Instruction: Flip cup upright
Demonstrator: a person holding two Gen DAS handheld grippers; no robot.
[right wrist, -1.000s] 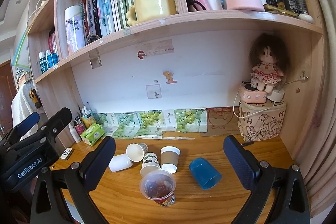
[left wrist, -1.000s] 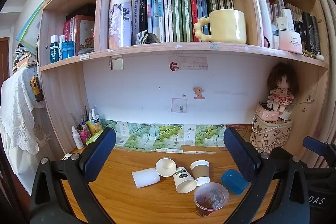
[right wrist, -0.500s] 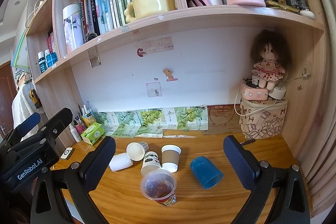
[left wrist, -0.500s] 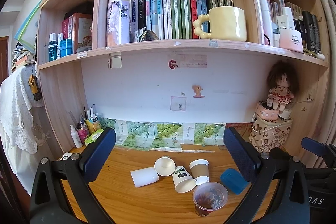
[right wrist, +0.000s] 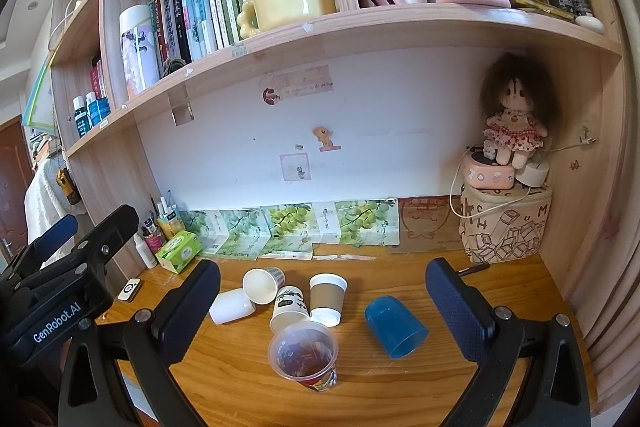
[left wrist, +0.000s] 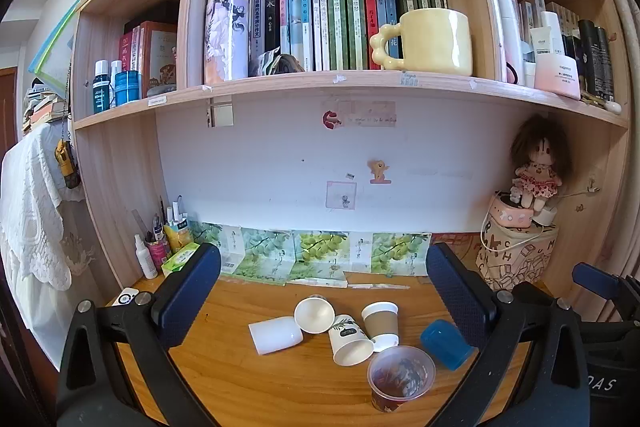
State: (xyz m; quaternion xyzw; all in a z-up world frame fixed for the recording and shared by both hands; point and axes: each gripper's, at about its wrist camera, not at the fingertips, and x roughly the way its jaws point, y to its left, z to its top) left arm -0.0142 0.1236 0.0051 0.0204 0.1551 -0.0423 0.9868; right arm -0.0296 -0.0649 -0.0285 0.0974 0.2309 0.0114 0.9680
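Cups lie scattered on the desk (right wrist: 240, 379): the blue cup (right wrist: 394, 327) on its side, none righted yet. The right gripper (right wrist: 320, 291) and left gripper (left wrist: 322, 281) hover well back, fingers spread wide and empty. All the flipping remains.

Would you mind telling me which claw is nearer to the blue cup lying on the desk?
Right. The blue cup lies between the right claw fingers, toward its right side; the left claw is off to the cup's left.
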